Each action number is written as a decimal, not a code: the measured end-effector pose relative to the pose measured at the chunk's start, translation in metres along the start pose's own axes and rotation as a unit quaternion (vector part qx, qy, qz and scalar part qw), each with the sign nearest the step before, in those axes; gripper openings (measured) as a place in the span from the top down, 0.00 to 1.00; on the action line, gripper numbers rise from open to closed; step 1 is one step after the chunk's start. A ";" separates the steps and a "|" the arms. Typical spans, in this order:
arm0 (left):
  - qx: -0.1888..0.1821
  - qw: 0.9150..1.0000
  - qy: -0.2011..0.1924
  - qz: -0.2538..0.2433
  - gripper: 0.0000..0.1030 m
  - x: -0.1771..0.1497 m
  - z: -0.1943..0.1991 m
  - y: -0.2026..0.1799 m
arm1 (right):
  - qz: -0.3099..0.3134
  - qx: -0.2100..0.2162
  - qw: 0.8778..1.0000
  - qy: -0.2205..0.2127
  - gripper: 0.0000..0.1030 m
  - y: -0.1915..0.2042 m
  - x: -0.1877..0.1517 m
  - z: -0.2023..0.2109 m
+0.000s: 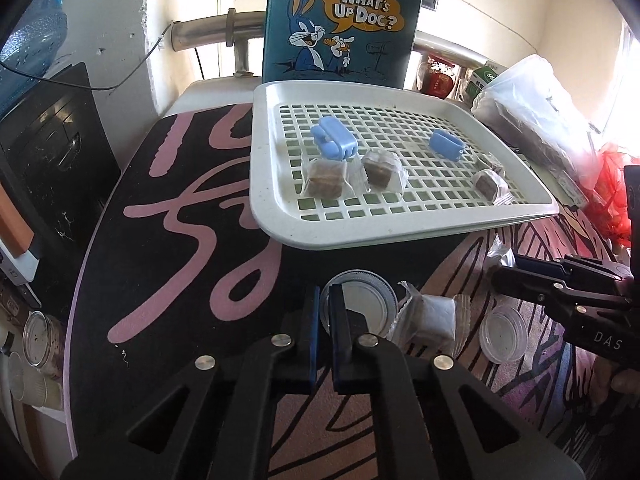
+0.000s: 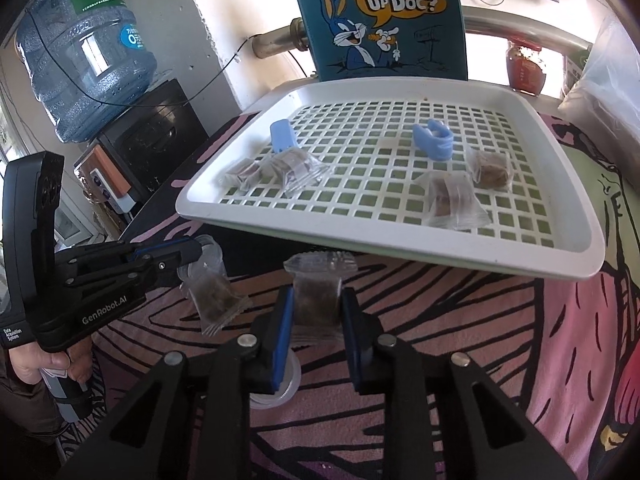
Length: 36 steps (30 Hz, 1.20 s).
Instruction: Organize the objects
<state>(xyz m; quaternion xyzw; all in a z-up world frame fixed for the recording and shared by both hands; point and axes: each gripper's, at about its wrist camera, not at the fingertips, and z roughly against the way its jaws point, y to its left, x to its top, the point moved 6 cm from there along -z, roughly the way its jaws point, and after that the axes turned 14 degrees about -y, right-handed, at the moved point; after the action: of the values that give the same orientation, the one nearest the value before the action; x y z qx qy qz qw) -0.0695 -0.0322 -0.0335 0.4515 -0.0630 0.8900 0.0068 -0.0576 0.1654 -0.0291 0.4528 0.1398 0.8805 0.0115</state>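
Right gripper: nearest item in the right wrist view. Blue pads closed on the sides of a wrapped snack packet, held upright just above the patterned table cover. A clear lid lies under the left finger.

Left gripper: fingers narrowed to a slim gap, pinching the near rim of a clear round cup that stands on the cover.

Loose items on the cover: one white-wrapped packet just beside the cup; one small clear cap further right.

White lattice tray: set beyond both grippers, holding four wrapped brown squares and two blue clips.

Step in hand, as judged: sorting packets, with the right tool carrying one and the left steadying the cup. Whether the packet goes to the cup or the tray cannot be told. The next move calls for carrying the packet over its target and opening only once it is squarely above, as the crinkly wrapper may cling to a pad.

Legible writing: "WHAT'S UP DOC?" on the teal cartoon rabbit board; "GenRobot.AI" and "DAS" on the gripper bodies; Chinese characters on the green label of the water jug.
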 end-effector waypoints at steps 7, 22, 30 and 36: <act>-0.005 0.999 -0.047 -0.008 0.97 0.011 0.035 -0.007 | 0.010 0.001 0.999 -0.048 0.77 -0.004 0.006 0.037; -0.041 0.991 -0.112 -0.058 0.97 0.013 0.041 -0.052 | 0.095 -0.045 0.988 -0.114 0.77 0.006 0.007 0.062; -0.049 0.988 -0.133 -0.054 0.97 0.015 0.049 -0.052 | 0.103 -0.047 0.985 -0.127 0.77 0.010 0.008 0.067; -0.051 0.987 -0.141 -0.063 0.97 0.014 0.053 -0.057 | 0.109 -0.050 0.984 -0.130 0.77 0.011 0.007 0.068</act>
<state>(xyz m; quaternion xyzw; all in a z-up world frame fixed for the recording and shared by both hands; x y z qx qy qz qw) -0.0317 0.0174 0.0150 0.5746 -0.0797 0.8109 0.0768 -0.0064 0.1715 0.0173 0.5749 0.0433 0.8159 -0.0436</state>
